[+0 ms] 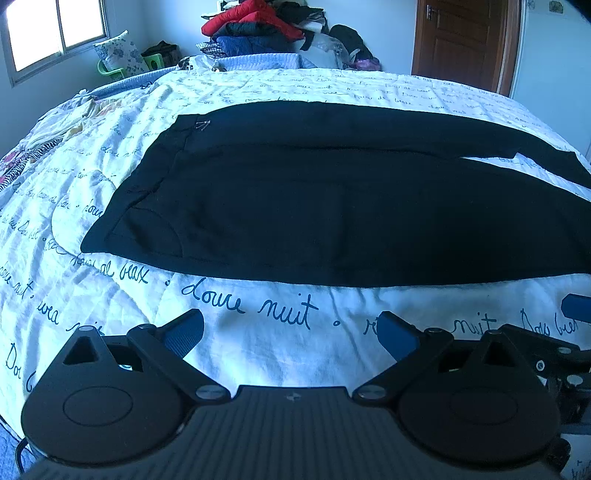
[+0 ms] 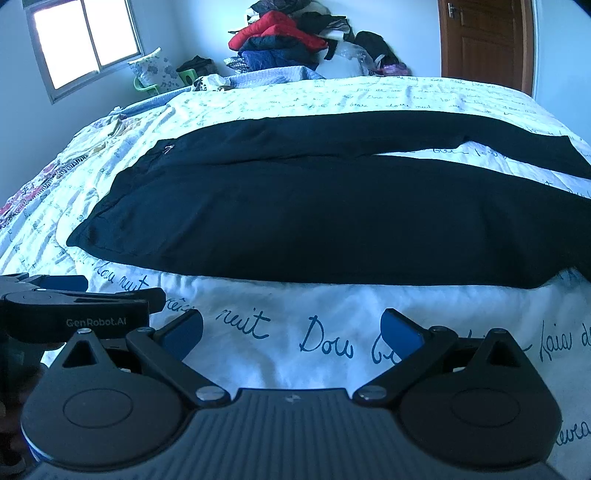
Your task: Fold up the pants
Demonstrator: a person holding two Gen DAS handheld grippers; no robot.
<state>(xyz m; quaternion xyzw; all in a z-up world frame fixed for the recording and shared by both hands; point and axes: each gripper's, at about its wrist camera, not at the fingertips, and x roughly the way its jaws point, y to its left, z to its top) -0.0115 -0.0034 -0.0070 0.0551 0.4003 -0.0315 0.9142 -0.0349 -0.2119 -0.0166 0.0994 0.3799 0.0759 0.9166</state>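
Black pants [image 1: 314,206] lie flat across a bed, waistband at the left, both legs running to the right and split apart near their ends. The right wrist view shows the same pants [image 2: 314,218]. My left gripper [image 1: 291,332] hovers over the quilt short of the pants' near edge, open, with nothing between its blue pads. My right gripper [image 2: 291,328] is likewise open and empty, just before the near leg. In the right wrist view the left gripper [image 2: 66,295] sits close at the left; a blue pad of the right gripper shows at the left wrist view's right edge.
The white quilt [image 1: 258,332] with blue handwriting covers the bed. A pile of clothes [image 1: 266,29], red on top, rises behind the bed. A window [image 1: 55,29] is at the far left, a wooden door [image 1: 461,40] at the far right. Patterned fabric [image 1: 55,125] lies on the bed's left.
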